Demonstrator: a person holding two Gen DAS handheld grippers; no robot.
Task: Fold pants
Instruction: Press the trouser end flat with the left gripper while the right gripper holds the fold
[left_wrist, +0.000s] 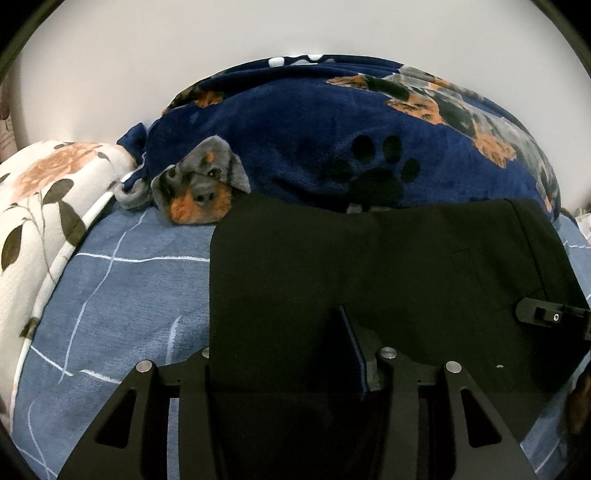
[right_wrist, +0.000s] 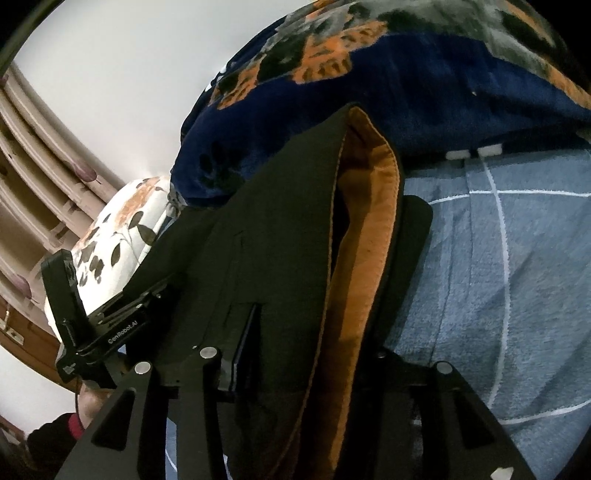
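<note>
the black pants (left_wrist: 369, 266) were found lying on the blue checked bed sheet (left_wrist: 118, 295), already doubled into a flat block, their far edge just in front of the navy dog-print blanket (left_wrist: 332, 147). a floral pillow (left_wrist: 48, 192) sat to the left of the pants, well apart.

the left gripper (left_wrist: 280, 354) was placed at the near edge of the pants; cloth lay between its jaws, which stood part open. whether the pads pressed could not be told, since the cloth hid one finger. the right gripper (right_wrist: 317, 350) was seen at the waistband end, where the orange lining (right_wrist: 362, 236) showed (the waist gaped open there). cloth lay between its jaws too, part open; a firm pinch could not be confirmed.

judged step: a fold set down, grips being let go or re-taken. the next move was judged to call for a clean hold on both near corners, then a lift and carry toward the blanket side.

open sheet was noted left and right of the pants; the blanket crowded the far edge, so little room was left there.
</note>
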